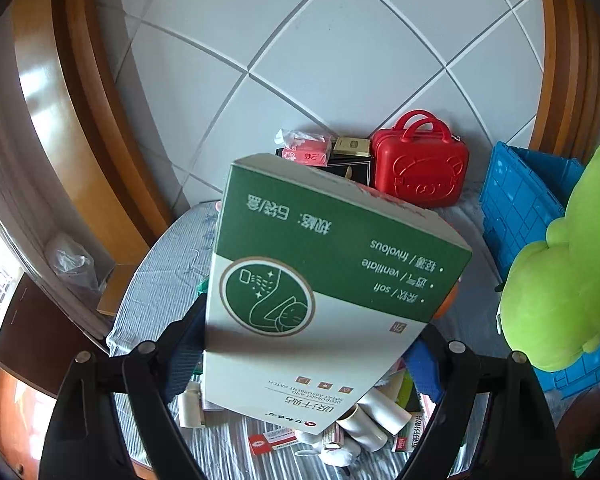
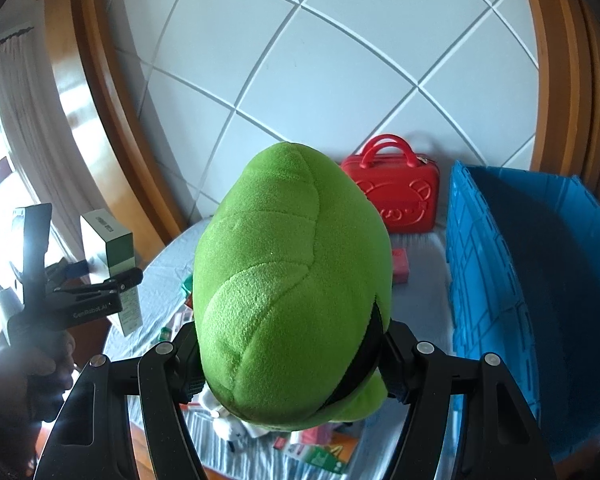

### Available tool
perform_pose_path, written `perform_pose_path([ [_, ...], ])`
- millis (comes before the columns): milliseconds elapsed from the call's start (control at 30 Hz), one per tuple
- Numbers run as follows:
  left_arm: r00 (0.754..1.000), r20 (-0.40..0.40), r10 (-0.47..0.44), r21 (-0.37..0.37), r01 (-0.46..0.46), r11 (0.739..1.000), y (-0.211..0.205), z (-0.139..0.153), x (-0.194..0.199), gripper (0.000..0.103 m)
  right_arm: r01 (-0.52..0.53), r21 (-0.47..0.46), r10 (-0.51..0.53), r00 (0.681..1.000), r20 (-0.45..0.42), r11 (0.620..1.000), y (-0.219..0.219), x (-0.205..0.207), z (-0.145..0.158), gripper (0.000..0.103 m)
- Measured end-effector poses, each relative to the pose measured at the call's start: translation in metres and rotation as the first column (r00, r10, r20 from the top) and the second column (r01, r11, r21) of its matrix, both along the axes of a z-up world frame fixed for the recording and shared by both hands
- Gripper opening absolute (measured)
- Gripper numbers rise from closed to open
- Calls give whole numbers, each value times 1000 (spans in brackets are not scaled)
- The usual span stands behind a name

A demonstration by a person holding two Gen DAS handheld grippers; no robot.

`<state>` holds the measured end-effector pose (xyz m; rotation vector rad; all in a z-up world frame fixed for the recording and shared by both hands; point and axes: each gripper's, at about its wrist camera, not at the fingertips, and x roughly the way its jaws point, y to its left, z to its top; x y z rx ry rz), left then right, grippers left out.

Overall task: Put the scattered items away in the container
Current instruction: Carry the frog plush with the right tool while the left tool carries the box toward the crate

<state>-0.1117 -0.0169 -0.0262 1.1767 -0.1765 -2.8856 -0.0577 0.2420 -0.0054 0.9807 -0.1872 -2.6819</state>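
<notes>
My left gripper (image 1: 306,344) is shut on a green and white box (image 1: 320,280) and holds it up above the table; the box also shows at the left in the right wrist view (image 2: 114,256). My right gripper (image 2: 292,344) is shut on a green plush toy (image 2: 288,288), held in the air; the toy shows at the right edge of the left wrist view (image 1: 560,264). The blue crate (image 2: 488,264) stands open at the right, also in the left wrist view (image 1: 516,204). Several small packets and white bottles (image 1: 372,420) lie on the cloth below the box.
A red carry case (image 1: 420,164) stands against the tiled wall at the back, also in the right wrist view (image 2: 400,196). Beside it lie a black box (image 1: 352,170), a pink packet (image 1: 306,150) and a small tan box (image 1: 352,146). A pink packet (image 2: 400,266) lies near the crate.
</notes>
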Motion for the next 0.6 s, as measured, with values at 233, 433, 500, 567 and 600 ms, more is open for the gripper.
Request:
perform_pose_path([
  [233,1000,-18,-8,-14,8,1000,41,10,-3,87,-6,-27,5,999,-37,1000,33,4,17,68],
  [433,999,-26,-26,-31,25,999,78,16,-7,87,-3,-48,0,998,-58,999,64,7,28,68],
  [500,999,-30,-34,-35,33,999,91,18,-8,87,1,-53,-5,998,-67,999,74,11,33,68],
  [567,998,-33,-43,-38,42,998,105,20,-9,87,9,-59,-14,997,-77,998,87,13,38,68],
  [600,998,-36,-49,-40,47,998,112,21,-10,87,14,-61,-19,996,-82,998,94,13,40,68],
])
